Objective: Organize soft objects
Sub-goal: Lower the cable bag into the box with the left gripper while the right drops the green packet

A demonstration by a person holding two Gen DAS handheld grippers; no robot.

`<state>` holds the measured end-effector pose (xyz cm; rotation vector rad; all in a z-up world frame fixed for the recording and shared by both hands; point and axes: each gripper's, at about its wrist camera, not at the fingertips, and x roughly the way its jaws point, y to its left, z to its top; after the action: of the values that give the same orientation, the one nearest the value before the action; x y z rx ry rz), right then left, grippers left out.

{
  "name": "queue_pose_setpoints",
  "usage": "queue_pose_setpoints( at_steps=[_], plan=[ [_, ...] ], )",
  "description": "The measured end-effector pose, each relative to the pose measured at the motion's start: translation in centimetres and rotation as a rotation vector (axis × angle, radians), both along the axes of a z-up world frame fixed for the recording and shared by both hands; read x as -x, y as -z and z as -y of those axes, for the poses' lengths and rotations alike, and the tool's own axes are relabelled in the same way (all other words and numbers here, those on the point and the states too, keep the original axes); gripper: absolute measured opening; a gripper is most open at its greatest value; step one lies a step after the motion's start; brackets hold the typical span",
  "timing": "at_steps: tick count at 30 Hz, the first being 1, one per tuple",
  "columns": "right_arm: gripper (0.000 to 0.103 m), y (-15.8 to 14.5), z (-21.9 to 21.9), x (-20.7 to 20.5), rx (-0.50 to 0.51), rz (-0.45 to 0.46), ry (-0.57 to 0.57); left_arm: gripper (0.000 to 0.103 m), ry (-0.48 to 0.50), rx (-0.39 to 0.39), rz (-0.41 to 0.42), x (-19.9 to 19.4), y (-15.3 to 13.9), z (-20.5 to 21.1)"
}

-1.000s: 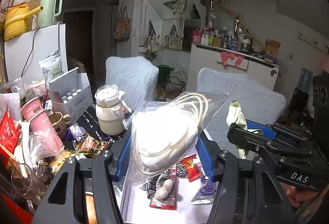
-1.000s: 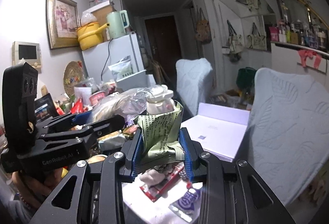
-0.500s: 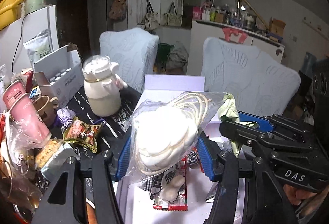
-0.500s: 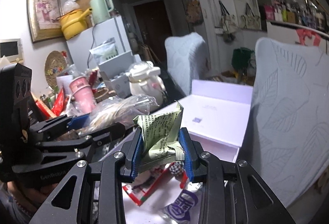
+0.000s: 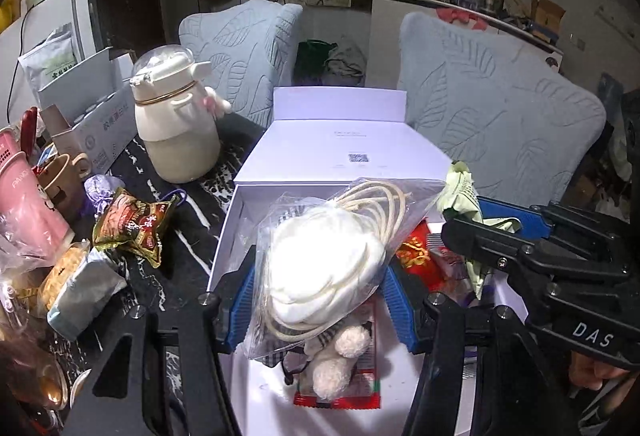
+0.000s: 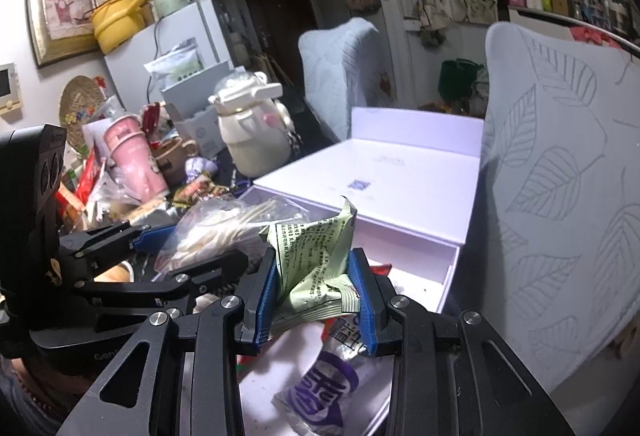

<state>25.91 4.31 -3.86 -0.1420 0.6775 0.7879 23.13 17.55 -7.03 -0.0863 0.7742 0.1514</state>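
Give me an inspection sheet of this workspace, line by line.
Surface: dark patterned table, crowded.
Job's things: open white box with packets inside; clear bag of white pads; green packet.
Clutter: cream kettle-shaped bottle, pink cup, snack bags.
Grippers: left gripper shut on the clear bag; right gripper shut on the green packet.
Cables: nothing seen on the table.
Surroundings: two quilted chair backs, fridge.

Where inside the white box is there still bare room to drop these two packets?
The white box is bare along its far end, by the hinged lid, and down its left wall. Its near half is crowded: plush toy, red packet, purple packet.
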Motion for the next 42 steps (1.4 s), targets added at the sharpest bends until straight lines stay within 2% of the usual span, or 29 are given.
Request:
queue_pose_setpoints(
  at_steps=[7, 10, 15, 21, 36, 42],
  plan=[
    [0.034, 0.9, -0.2, -0.1, 0.035, 0.010, 0.014, 0.057, -0.004, 0.002, -0.030, -0.5, 1.0, -0.3],
    [0.034, 1.1, -0.2, -0.3, 0.041, 0.006, 0.022, 0.057, -0.001, 0.046, -0.072, -1.1, 2.0, -0.8],
    [0.034, 2.0, -0.6, -0.6, 0.060, -0.017, 0.024, 0.057, -0.017, 0.046, -0.142, -1.7, 3.7, -1.0],
    [0.034, 3.1, -1.1, -0.8, 0.096, -0.025, 0.026, 0.057, -0.013, 0.062, -0.168, -1.8, 4.2, -1.1],
    [0.036, 3.5, -1.1, -1.3, 0.105, -0.057, 0.033, 0.060, -0.029, 0.026, -0.221, -2.1, 3.9, -0.5],
    [0.036, 2.5, -0.6, -1.0, 0.089, -0.055, 0.032, 0.060, -0.037, 0.008, -0.189, -1.7, 2.6, -0.1]
  ],
)
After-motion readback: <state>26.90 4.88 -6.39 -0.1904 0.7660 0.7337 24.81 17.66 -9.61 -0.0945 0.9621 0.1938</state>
